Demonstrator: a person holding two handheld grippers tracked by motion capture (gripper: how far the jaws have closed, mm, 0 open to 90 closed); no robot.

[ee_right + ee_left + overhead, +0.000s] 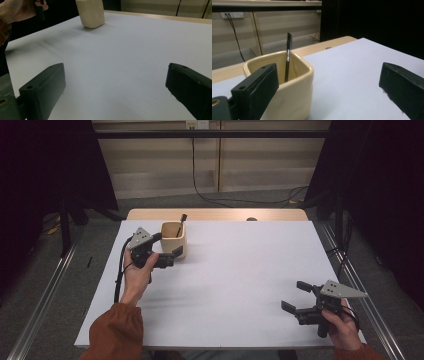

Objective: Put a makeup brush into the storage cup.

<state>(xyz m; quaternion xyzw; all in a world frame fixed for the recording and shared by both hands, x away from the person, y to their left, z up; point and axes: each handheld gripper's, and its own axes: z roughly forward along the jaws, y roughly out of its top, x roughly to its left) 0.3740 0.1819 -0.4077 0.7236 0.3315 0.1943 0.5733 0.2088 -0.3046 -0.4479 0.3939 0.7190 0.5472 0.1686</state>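
The cream square ceramic cup (292, 85) is hiding the lower end of the thin black pen (287, 57) standing inside it. In the left gripper view, the left tool's near jaw is covering the cup's left corner. In the right gripper view, the top edge is cutting off the cup's rim.

White-topped desk (240, 270), cream square pen holder (174, 239) near its far left corner with a black pen (181, 223) leaning inside, left tool (167, 256) just beside the holder, jaws apart, right tool (295, 297) near the front right edge, jaws spread, orange sleeve (116, 332) at bottom left
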